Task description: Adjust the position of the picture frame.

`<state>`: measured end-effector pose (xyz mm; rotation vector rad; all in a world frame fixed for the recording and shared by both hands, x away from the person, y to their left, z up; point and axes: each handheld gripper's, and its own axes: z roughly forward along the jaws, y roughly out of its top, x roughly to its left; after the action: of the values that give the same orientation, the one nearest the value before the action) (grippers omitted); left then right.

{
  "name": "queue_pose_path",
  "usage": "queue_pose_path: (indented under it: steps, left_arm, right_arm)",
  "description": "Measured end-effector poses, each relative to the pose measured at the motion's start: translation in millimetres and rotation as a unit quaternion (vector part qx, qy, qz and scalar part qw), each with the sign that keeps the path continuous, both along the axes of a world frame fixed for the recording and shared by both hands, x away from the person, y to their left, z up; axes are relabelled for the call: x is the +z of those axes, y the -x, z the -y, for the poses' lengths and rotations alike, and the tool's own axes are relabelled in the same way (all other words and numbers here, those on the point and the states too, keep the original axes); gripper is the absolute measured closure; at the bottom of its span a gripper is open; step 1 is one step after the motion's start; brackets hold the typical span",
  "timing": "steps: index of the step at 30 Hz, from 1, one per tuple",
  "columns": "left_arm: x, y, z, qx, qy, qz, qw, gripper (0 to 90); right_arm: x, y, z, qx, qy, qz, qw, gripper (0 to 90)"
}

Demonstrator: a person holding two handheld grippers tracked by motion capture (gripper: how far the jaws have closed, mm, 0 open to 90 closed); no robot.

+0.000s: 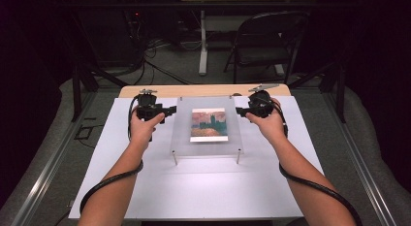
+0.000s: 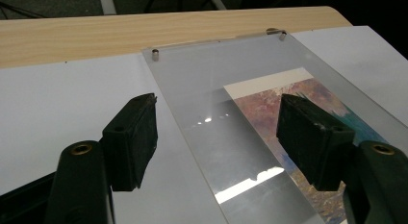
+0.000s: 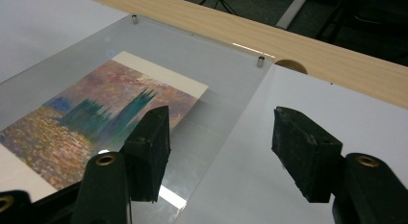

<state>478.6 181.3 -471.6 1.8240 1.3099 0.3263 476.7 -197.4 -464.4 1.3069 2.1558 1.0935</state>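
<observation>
Both grippers hover spread wide and holding nothing: the left gripper [image 1: 169, 110] at nine o'clock of the clear acrylic frame [image 1: 208, 146], the right gripper [image 1: 239, 110] at three o'clock. The frame, holding a painted print [image 1: 209, 124], lies on the white sheet [image 1: 194, 187] at table centre.

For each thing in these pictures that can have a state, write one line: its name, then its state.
Clear acrylic sheet: lying flat over the print, raised on small metal posts at its corners.
Painted print: flat, face up, under the sheet.
Left gripper: open, jaws astride the sheet's left edge, not pressing on it.
Right gripper: open, jaws astride the sheet's right edge, not pressing on it.
Folding chair: unfolded, unoccupied, beyond the table.
</observation>
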Motion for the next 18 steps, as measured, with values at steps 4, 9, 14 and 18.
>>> queue_pose_path:
  steps: [4, 9, 14, 18]
  left_arm:
    - [-6.3, -5.4, 2.9, 0.005, 0.006, -0.003, 1.0000, 30.9]
    - [-11.9, -10.2, 5.9, 0.008, 0.006, -0.011, 0.9999, 30.9]
    - [-22.9, -16.0, 9.8, 0.005, 0.003, -0.031, 0.9995, 31.0]
    - [-28.3, -16.8, 10.8, 0.003, 0.001, -0.043, 0.9991, 31.0]
  right_arm:
    - [-2.0, -7.2, -2.2, -0.003, 0.004, -0.002, 1.0000, 37.3]
    - [-9.1, -13.5, -4.4, -0.010, -0.002, -0.011, 0.9999, 37.1]
    - [-18.6, -17.5, -8.1, -0.013, -0.004, -0.021, 0.9997, 37.3]
    - [-24.2, -18.3, -9.3, -0.020, 0.002, -0.013, 0.9997, 38.0]
